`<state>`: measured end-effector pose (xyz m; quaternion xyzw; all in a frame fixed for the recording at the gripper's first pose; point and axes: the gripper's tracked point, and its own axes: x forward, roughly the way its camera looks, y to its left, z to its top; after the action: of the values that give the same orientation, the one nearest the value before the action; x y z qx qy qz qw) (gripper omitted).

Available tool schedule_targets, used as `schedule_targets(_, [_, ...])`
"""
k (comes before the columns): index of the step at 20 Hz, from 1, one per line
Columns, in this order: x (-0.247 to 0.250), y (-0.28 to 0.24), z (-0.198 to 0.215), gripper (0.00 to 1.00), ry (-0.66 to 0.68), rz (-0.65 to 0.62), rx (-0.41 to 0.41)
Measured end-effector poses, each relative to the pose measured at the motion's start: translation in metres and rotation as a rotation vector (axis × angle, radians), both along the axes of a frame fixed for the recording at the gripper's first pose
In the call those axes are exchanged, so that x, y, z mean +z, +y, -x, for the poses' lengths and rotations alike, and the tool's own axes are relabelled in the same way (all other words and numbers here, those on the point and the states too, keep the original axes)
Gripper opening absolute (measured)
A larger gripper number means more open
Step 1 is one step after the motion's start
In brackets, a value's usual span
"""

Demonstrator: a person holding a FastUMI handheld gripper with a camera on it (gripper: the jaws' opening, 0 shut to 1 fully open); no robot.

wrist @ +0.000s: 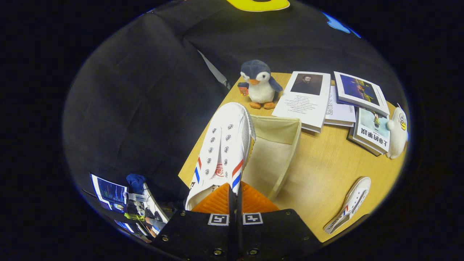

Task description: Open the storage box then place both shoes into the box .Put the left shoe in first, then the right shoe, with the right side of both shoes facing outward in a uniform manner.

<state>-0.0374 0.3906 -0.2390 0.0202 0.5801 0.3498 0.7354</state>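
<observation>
Two white shoes were in play: one shoe [224, 145] was pinched by its heel in the hand-held gripper [235, 197], fingers pressed together on it, raised over the open storage box [286, 152] near the desk's [326, 170] left edge. The other shoe [349, 203] lay by the right edge, well apart from a penguin toy [259, 85] at the far edge.

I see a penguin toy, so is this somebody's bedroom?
Probably not: it looks like a recording booth. A black cloth wall backs a wooden table laid out with books, and the gripper is shut on a shoe.
</observation>
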Motion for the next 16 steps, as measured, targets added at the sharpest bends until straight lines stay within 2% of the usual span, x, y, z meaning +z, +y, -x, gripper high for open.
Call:
schedule_targets(9, [-0.058, 0.025, -0.007, 0.0, 0.019, 0.157, 0.02])
schedule_targets(10, [-0.057, 0.03, -0.008, 0.0, 0.026, 0.134, 0.016])
schedule_targets(11, [-0.057, 0.042, -0.009, 0.16, 0.036, 0.08, 0.002])
schedule_targets(12, [-0.05, 0.047, -0.011, 0.21, 0.044, 0.05, -0.007])
schedule_targets(14, [-0.036, 0.042, -0.024, 0.43, 0.009, 0.047, -0.009])
schedule_targets(16, [-0.033, 0.041, -0.028, 0.53, -0.015, 0.047, -0.008])
